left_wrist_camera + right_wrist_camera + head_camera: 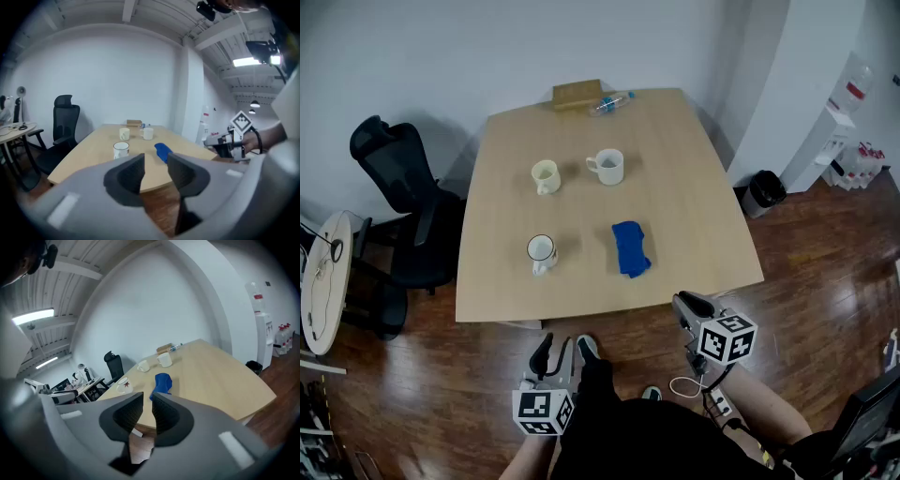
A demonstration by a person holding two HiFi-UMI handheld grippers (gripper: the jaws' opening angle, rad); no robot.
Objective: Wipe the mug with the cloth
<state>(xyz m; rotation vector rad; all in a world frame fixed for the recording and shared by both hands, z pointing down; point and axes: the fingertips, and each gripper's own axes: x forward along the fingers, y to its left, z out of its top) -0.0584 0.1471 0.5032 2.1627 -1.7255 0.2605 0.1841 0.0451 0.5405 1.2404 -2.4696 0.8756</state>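
Observation:
Three mugs stand on the wooden table (694, 216): a dark-rimmed white mug (541, 251) near the front left, a cream mug (546, 176) and a white mug (607, 167) farther back. A crumpled blue cloth (630, 248) lies to the right of the rimmed mug. Both grippers hang off the table's front edge, over the floor. My left gripper (553, 354) is open, with nothing between its jaws; past it I see the rimmed mug (121, 149) and the cloth (161, 151). My right gripper (692, 305) has its jaws only narrowly apart and empty, pointing toward the cloth (161, 383).
A wooden box (577, 94) and a plastic bottle (611, 103) lie at the table's far edge. A black office chair (394, 187) and a round side table (323, 281) stand on the left. A dark bin (764, 192) and a water dispenser (839, 122) are on the right.

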